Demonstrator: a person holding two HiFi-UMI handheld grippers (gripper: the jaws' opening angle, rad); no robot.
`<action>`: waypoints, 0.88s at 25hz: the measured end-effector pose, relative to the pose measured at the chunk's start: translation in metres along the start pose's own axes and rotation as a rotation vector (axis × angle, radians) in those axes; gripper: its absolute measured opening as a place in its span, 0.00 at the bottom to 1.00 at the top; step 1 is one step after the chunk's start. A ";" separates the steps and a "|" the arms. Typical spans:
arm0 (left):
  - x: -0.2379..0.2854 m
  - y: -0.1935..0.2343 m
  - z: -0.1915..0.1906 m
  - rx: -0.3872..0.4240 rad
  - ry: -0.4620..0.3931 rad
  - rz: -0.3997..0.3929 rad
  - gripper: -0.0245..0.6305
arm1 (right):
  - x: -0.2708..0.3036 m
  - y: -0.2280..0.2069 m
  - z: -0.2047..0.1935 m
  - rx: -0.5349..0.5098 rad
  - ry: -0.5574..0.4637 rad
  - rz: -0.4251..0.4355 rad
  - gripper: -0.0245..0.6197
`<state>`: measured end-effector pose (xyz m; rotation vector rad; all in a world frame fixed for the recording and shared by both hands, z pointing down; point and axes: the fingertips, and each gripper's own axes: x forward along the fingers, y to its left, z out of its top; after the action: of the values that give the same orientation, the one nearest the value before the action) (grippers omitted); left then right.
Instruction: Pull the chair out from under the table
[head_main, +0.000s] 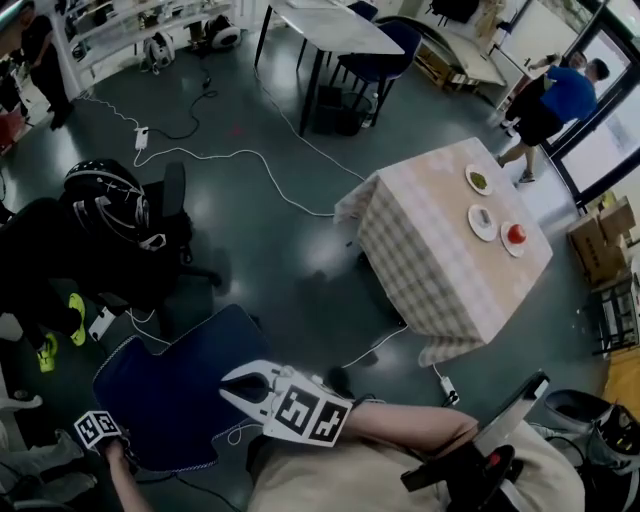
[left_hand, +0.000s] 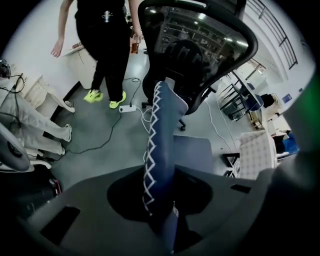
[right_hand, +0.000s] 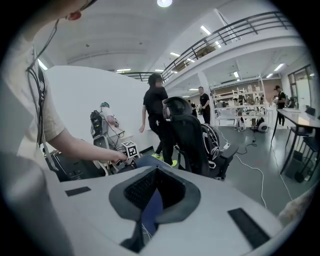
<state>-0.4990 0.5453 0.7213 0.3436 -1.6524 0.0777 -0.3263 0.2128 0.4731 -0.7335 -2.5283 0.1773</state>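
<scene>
The blue chair (head_main: 170, 400) stands on the floor at the lower left of the head view, well apart from the table with the checked cloth (head_main: 440, 290). My left gripper (head_main: 108, 448) points down at the chair's left edge. In the left gripper view its jaws (left_hand: 162, 200) are shut on the chair back's blue edge with white zigzag stitching (left_hand: 159, 135). My right gripper (head_main: 245, 392) sits at the chair's right edge. In the right gripper view blue chair fabric (right_hand: 151, 212) runs down between its jaws (right_hand: 150, 200), which are closed on it.
A black office chair (head_main: 150, 230) with a helmet stands left of the blue chair. White cables (head_main: 240, 155) and a power strip (head_main: 448, 388) lie on the floor. Three plates (head_main: 483, 222) rest on the table. A person with yellow shoes (left_hand: 105, 95) stands nearby.
</scene>
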 end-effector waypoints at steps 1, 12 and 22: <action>-0.001 0.003 -0.002 -0.006 0.003 0.002 0.19 | 0.001 0.001 0.000 0.001 0.005 0.007 0.05; 0.002 0.029 0.000 -0.015 -0.011 0.009 0.19 | 0.013 0.001 0.002 -0.014 0.029 0.004 0.05; 0.010 0.029 -0.012 0.027 -0.069 0.043 0.27 | 0.024 0.027 0.001 -0.074 0.039 0.071 0.05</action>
<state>-0.4959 0.5742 0.7369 0.3350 -1.7283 0.1218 -0.3319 0.2488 0.4759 -0.8487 -2.4849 0.0929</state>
